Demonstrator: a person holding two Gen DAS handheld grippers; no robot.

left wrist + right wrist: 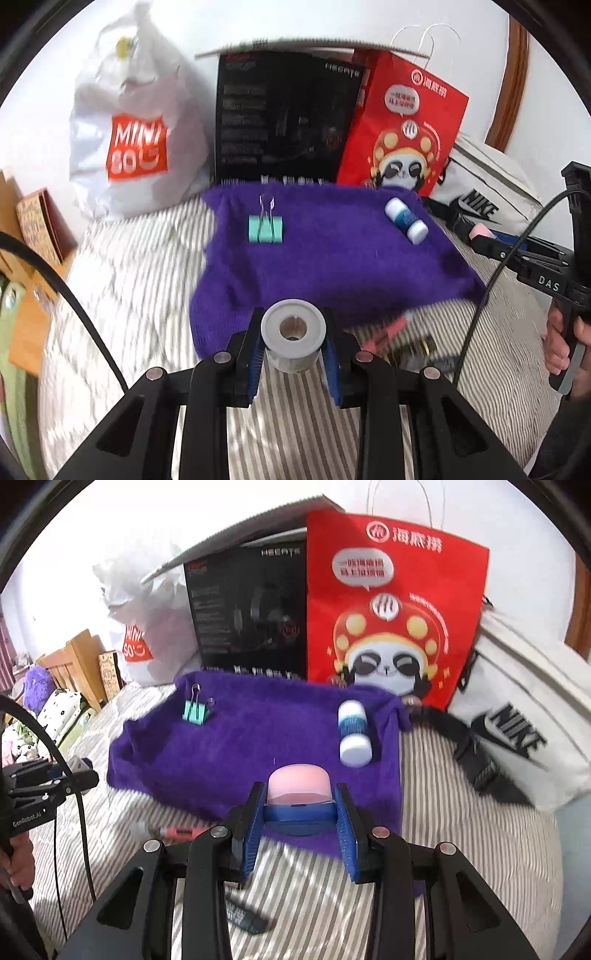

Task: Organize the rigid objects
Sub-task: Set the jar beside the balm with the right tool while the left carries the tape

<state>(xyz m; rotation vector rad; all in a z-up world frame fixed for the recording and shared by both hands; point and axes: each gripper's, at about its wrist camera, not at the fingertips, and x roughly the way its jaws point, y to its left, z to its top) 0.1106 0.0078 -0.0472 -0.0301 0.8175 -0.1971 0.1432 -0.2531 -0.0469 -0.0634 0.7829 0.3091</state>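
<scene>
My left gripper is shut on a grey tape roll with a hollow core, held above the striped bedding. My right gripper is shut on a pink-and-blue case, lifted over the near edge of the purple cloth. On that purple cloth lie a teal binder clip, far left, and a white-and-blue bottle, far right. From the right wrist, the binder clip and the bottle appear too. The right gripper also shows at the right of the left wrist view.
Behind the cloth stand a white shopping bag, a black box and a red paper bag. A white sports bag lies at the right. A pink pen-like item and dark small objects lie on the striped bedding.
</scene>
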